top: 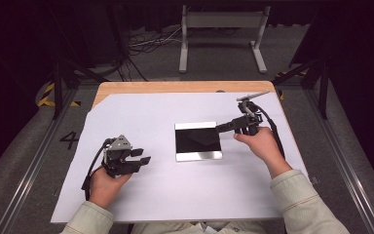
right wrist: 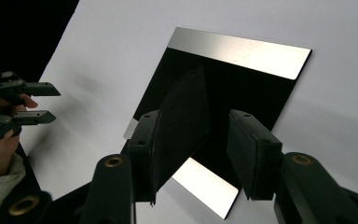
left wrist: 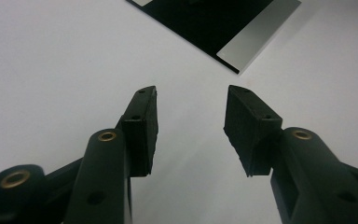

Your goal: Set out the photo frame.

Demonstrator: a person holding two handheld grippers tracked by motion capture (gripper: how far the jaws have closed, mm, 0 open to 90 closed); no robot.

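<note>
From the high view, my right gripper [top: 224, 128] hovers at the right edge of the black tray [top: 198, 141] lying mid-tabletop [top: 141, 87]; my left gripper [top: 143, 156] rests apart.

In the left gripper view, its jaws are spread, pinching nothing.

The right gripper view shows jaws spread around a dark sheet [right wrist: 184, 112] over the tray [right wrist: 242, 51]. I judge it could slip or drag the tray.

This looks like a lab or recording studio: black curtains [top: 19, 39] close off the space around a wooden desk [top: 175, 87] covered with a white sheet [top: 151, 195]. Cables [top: 146, 41] trail over grey carpet [top: 24, 146] beyond the desk's far edge, beside a white metal stand [top: 222, 22] and hazard tape [top: 46, 100].
</note>
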